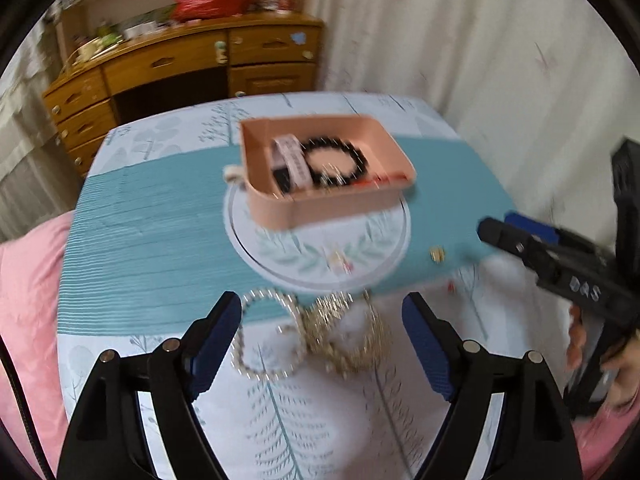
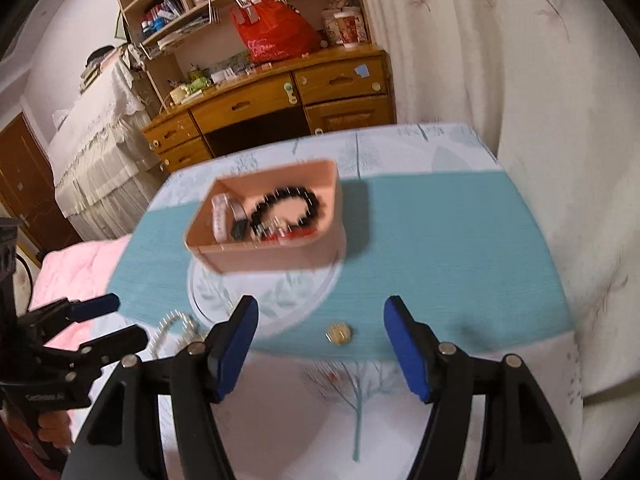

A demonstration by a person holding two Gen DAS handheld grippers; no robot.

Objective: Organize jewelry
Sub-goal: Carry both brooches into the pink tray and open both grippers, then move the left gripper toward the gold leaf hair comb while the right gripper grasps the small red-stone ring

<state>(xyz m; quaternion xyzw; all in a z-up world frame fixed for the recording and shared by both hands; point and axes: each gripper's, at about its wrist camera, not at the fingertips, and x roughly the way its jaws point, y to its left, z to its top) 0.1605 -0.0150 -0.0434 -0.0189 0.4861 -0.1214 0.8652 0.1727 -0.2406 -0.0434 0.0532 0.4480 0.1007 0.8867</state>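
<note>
Tongs on both sides gape empty over the desk (image 1: 160, 216): left tongs (image 1: 320, 332) straddle the tangled pearl and gold chains (image 1: 312, 336); right tongs (image 2: 320, 336) frame a gold earring (image 2: 338, 333) (pink box (image 2: 272, 256) beyond); next, probably lower and pinch.

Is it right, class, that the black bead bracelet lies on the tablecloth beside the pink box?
No. The black bead bracelet lies inside the pink box, not on the tablecloth beside it; the right wrist view shows this.
</note>
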